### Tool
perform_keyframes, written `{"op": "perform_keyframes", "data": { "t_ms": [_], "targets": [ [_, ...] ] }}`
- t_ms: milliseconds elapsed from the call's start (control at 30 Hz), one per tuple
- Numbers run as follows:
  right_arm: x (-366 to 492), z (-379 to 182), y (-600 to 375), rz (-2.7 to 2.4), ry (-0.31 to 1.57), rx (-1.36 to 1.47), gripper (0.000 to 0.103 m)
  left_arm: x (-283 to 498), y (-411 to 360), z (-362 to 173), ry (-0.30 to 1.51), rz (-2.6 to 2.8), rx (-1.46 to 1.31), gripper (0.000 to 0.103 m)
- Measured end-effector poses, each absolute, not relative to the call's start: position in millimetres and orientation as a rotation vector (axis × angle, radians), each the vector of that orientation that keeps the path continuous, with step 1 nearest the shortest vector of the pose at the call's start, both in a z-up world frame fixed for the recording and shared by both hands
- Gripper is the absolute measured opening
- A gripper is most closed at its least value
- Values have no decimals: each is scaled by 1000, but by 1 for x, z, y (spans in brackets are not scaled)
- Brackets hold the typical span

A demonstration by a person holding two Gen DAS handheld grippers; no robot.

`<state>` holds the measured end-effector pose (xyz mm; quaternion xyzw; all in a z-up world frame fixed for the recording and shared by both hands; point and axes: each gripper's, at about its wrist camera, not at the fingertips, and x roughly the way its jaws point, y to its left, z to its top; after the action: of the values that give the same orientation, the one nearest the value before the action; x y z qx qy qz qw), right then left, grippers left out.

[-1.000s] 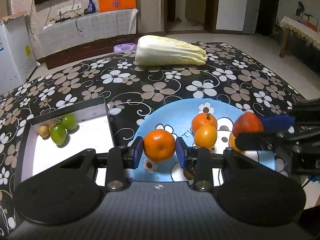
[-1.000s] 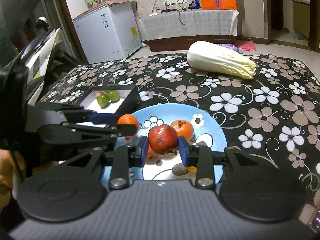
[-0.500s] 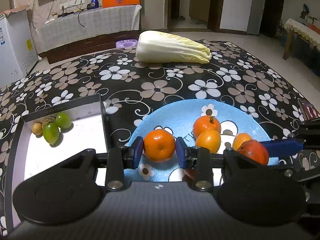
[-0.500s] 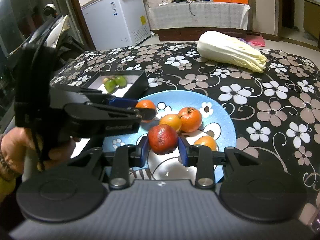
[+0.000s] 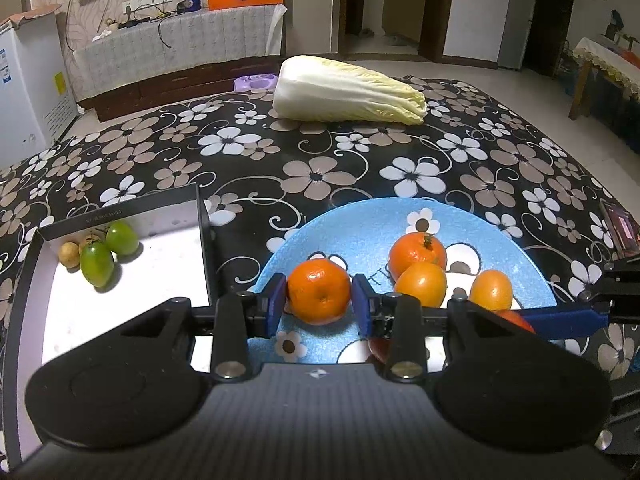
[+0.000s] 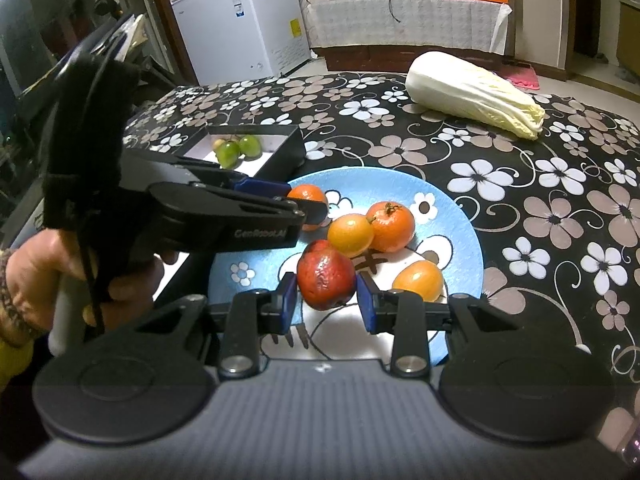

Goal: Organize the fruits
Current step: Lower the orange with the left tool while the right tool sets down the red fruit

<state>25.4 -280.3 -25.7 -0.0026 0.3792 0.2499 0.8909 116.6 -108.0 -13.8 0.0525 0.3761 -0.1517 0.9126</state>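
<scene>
My left gripper (image 5: 319, 298) is shut on an orange tangerine (image 5: 319, 291), low over the left part of the blue flowered plate (image 5: 372, 220). My right gripper (image 6: 326, 300) has its jaws around a dark red fruit (image 6: 326, 279) over the plate's near part (image 6: 460, 216); small gaps show beside the fruit, so I cannot tell whether the jaws still grip it. Three more orange fruits (image 5: 418, 249) (image 5: 420, 282) (image 5: 490, 289) lie on the plate. The left gripper with the tangerine (image 6: 308, 196) shows in the right wrist view.
A black box with a white floor (image 5: 168, 216) stands left of the plate and holds two green fruits (image 5: 96, 263) and small brown ones. A napa cabbage (image 5: 344, 92) lies at the far side of the flowered tablecloth (image 5: 316, 172). A small dark device (image 5: 619, 229) lies at the right edge.
My right gripper has lowered the red fruit toward the plate's near part. My left gripper has stayed shut on the tangerine and moved slightly lower over the plate.
</scene>
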Motion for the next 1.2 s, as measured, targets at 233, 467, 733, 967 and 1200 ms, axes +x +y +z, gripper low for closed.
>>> {"op": "perform_keyframes", "data": {
  "t_ms": [233,467,733,967,1200],
  "targets": [
    [26,-30,-277,523,807,-22,36,116,-110,-14,764,-317,118,42],
    [28,-34,-275,517,825,-38,36,115,-109,-12,765,-316,117,42],
    [31,-39,-273,498,842,-52,36,110,-107,-7,750,-334,120,44],
    [34,-43,-267,483,861,-76,36,106,-100,-1,737,-331,101,46],
    [35,-45,-264,470,870,-89,37,105,-97,1,738,-330,94,47]
  ]
}}
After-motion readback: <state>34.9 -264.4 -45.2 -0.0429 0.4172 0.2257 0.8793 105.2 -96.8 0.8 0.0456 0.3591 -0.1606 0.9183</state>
